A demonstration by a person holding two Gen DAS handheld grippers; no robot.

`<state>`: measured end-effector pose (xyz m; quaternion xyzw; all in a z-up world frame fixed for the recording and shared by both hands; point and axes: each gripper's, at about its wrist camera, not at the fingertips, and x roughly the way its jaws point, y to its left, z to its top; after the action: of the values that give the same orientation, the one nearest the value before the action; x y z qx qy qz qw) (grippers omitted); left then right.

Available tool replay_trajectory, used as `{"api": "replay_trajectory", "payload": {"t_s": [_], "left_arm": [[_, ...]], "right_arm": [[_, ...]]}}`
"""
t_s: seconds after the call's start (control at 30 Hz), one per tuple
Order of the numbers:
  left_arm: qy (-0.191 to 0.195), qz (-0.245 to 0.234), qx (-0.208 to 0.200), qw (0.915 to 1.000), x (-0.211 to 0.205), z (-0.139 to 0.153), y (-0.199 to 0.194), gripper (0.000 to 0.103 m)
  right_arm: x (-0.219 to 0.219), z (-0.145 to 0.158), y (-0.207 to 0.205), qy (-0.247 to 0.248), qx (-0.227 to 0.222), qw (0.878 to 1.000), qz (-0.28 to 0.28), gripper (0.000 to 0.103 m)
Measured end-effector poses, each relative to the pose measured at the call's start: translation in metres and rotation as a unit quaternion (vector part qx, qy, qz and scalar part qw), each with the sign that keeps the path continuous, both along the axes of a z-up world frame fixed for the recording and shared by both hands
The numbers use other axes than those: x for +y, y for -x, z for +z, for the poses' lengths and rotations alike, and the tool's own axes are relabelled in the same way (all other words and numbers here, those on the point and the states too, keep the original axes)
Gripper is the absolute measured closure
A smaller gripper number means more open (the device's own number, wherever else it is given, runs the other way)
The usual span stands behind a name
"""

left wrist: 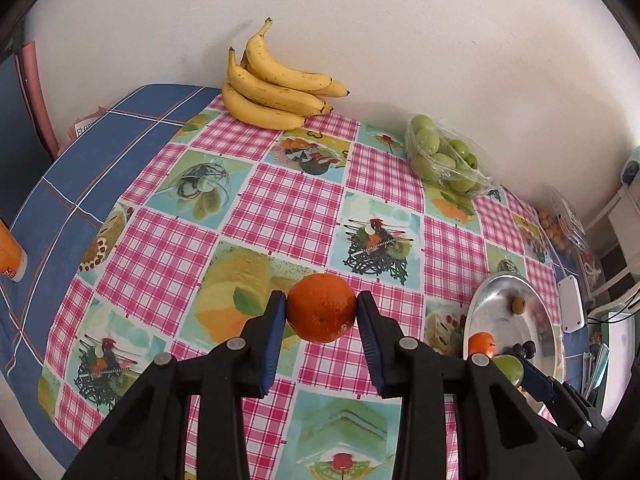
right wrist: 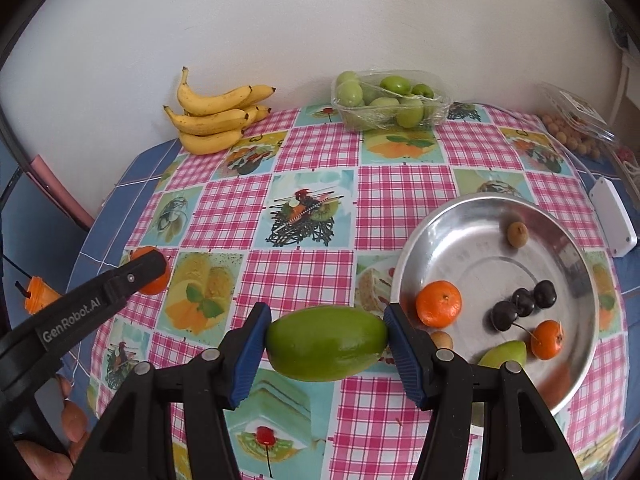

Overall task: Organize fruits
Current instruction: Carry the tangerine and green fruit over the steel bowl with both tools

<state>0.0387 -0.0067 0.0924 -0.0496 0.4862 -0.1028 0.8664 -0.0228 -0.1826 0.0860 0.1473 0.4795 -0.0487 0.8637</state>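
Observation:
My left gripper (left wrist: pixel 321 308) is shut on a round orange (left wrist: pixel 321 307), pads pressed to its sides, held above the fruit-print tablecloth. In the right wrist view my right gripper (right wrist: pixel 326 336) is shut on an oblong green fruit (right wrist: pixel 326 344), gripped end to end, just left of a metal bowl (right wrist: pixel 440 216). The bowl holds a mandarin (right wrist: pixel 439 303), dark cherries (right wrist: pixel 522 304), a smaller mandarin (right wrist: pixel 547 339), a green fruit (right wrist: pixel 506 354) and a small brown fruit (right wrist: pixel 517 233). The left gripper (right wrist: pixel 148 270) with its orange shows at the far left there.
Bananas (right wrist: pixel 216 118) and a wrapped tray of green fruits (right wrist: pixel 390 100) lie by the back wall. A clear box of small brown fruits (right wrist: pixel 576 128) and a white device (right wrist: pixel 612 216) sit at the right. An orange cup (left wrist: pixel 10 256) stands at the left.

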Motion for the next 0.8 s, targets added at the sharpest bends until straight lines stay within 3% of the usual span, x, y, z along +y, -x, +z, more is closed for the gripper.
{"api": "replay_trajectory", "payload": {"t_s": [0.37,0.8], "left_arm": [[-0.008,-0.013,0.007,0.9999,-0.02,-0.007,-0.003,0.066],[0.005,-0.073,0.029,0.9969,-0.071,-0.026,0.0,0.066]], "right_arm": [[-0.029,-0.015,-0.002,-0.026,0.016,0.999,-0.025,0.041],[-0.082,-0.027,0.008,-0.046,0.023,0.995,-0.091,0.041]]}}
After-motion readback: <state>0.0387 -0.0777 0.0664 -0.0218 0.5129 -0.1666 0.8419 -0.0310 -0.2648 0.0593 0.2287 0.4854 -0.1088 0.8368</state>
